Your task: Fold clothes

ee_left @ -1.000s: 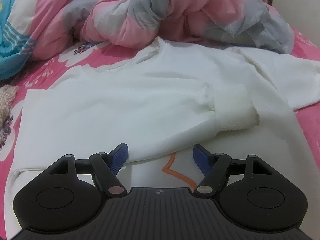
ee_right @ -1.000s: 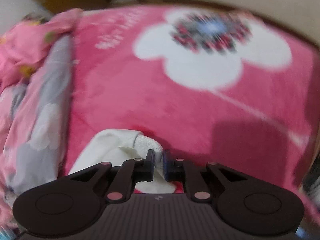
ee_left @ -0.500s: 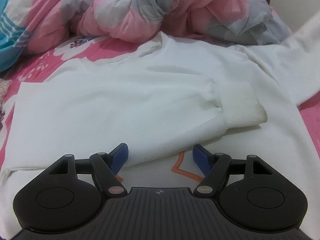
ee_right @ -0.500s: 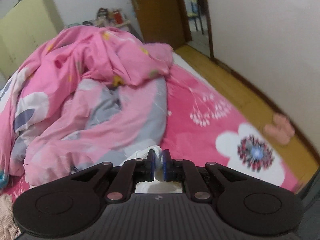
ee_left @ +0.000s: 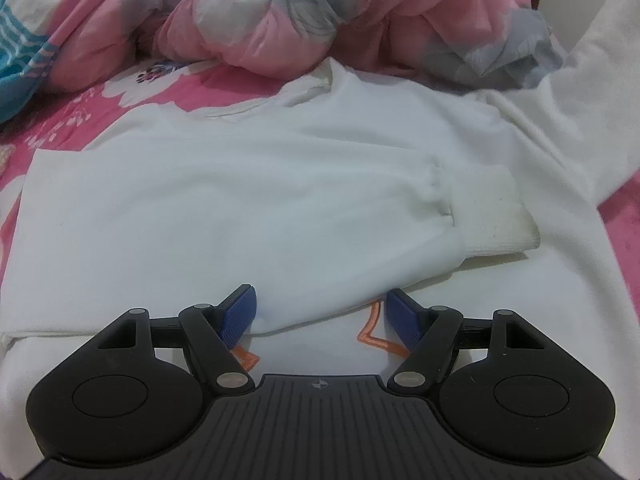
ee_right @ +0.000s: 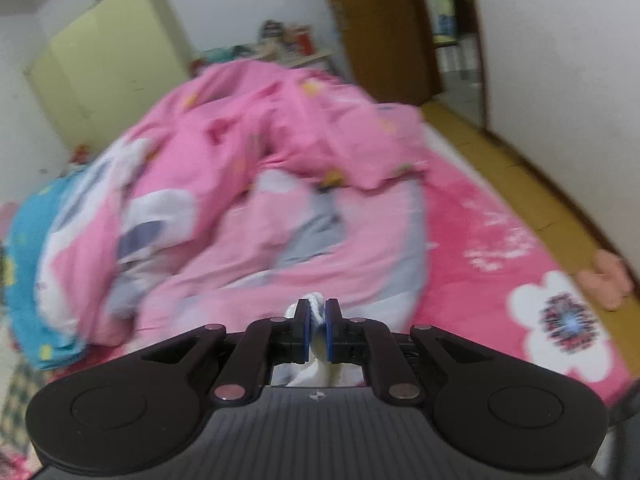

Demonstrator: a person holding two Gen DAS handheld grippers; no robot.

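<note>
A white sweatshirt (ee_left: 280, 152) lies spread on the pink bed, with one sleeve folded across its body and that sleeve's ribbed cuff (ee_left: 496, 216) pointing right. An orange print (ee_left: 372, 332) shows below the folded sleeve. My left gripper (ee_left: 320, 316) hovers open just over the lower edge of that sleeve, its blue pads apart and pressing on nothing. The other sleeve (ee_left: 600, 80) rises off the bed at the right edge. In the right wrist view my right gripper (ee_right: 317, 316) is shut on the white sleeve cuff (ee_right: 316, 304), held high over the bed.
A crumpled pink and grey quilt (ee_left: 328, 12) lies heaped just behind the sweatshirt's collar. The pink flowered bedsheet (ee_right: 520, 264) runs to the bed's right edge, beyond which are a wooden floor (ee_right: 520, 168) with pink slippers (ee_right: 608, 280), a wall and a doorway. A pale green wardrobe (ee_right: 108, 64) stands at the back.
My right gripper has lifted the sleeve cuff well up from the sheet and rolled, so its view now takes in the room. In the left view the right sleeve rises off the bed; the left gripper has edged slightly forward.
</note>
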